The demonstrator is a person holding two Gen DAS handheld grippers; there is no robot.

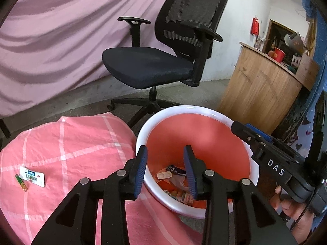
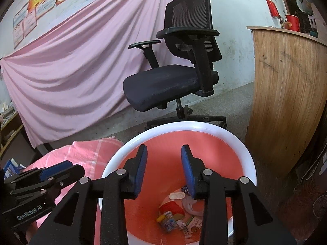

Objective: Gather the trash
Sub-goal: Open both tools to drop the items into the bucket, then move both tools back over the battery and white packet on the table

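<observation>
Now both grippers hang over the mouth of the bin (image 1: 141,134), a round plastic tub with a smooth white rim and a ribbed orange inside, standing on the grey floor just beside the checked pink cover (image 1: 67,143). That cover is soft woven cloth, crossed by pale lines and slightly rumpled. The left gripper (image 1: 166,170) has its blue ridged fingers (image 1: 141,169) parted to a moderate gap with nothing between them, and the right gripper (image 2: 164,171) looks the same from its own camera: partly open, empty, with only the bin's contents showing through the gap. At the bottom of the bin lies a heap of small litter (image 2: 177,218): crumpled wrappers, a red scrap, a white oval case and little printed packets. What is left to collect lies well to the left of the left fingers, on the cover: a flat white packet (image 1: 32,176) with green print, glossy and thin, its long axis running slantwise from upper left to lower right, and touching or just beside it a slim green tube (image 1: 21,182) with an orange tip, slanted much the same way. The left hand is plainly the nearer one, so the next reach probably falls to it, swinging left and down with the fingers turned across the packet's short side.
</observation>
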